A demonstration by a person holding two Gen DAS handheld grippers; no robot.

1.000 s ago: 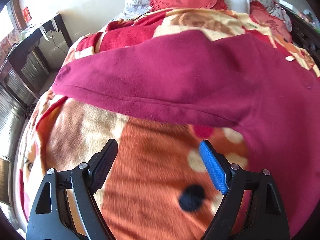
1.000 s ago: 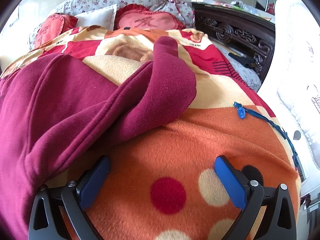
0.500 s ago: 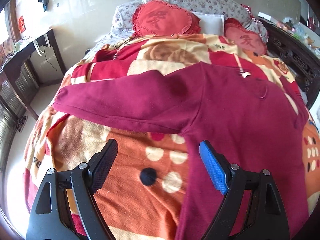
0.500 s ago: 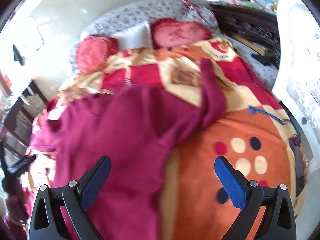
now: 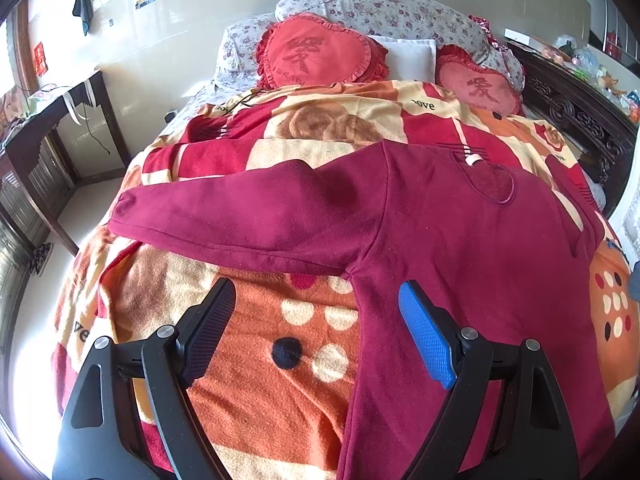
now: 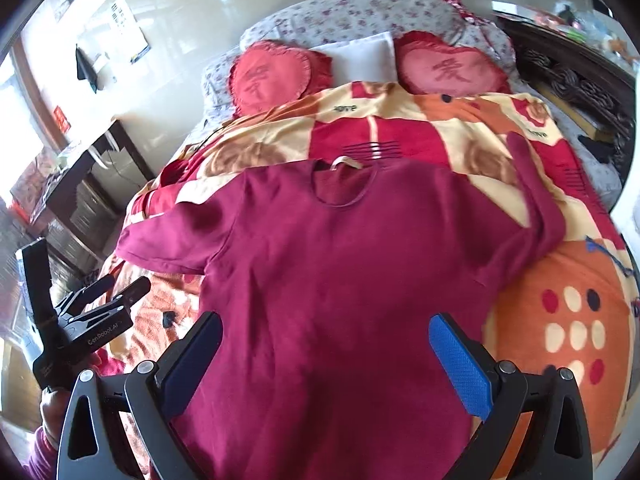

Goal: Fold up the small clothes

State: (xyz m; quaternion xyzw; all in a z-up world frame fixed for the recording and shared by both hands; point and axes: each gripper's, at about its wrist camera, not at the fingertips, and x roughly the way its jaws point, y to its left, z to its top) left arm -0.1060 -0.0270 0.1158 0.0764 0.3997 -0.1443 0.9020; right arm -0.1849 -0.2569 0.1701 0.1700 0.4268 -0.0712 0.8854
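Note:
A dark red long-sleeved top (image 5: pixel 460 236) (image 6: pixel 340 264) lies spread flat on the bed, neck hole toward the pillows. Its left sleeve (image 5: pixel 224 216) stretches out sideways. The right sleeve (image 6: pixel 532 184) bends up toward the headboard. My left gripper (image 5: pixel 316 328) hovers open above the blanket, just below the left sleeve and armpit, holding nothing. Over the lower body of the top my right gripper (image 6: pixel 328 354) is open and empty. The left gripper (image 6: pixel 120 292) also shows at the left of the right wrist view, held by a hand.
An orange, red and cream fleece blanket (image 5: pixel 256 364) (image 6: pixel 576 320) covers the bed. Two red heart cushions (image 5: pixel 320 54) (image 6: pixel 452 70) and a white pillow (image 6: pixel 360 56) lie at the head. A dark desk (image 5: pixel 48 128) stands left, a carved dark wooden cabinet (image 5: pixel 576 112) right.
Both grippers have pulled back and risen from close to the fabric, so the whole top now shows. They stayed open and empty. The top lies as before.

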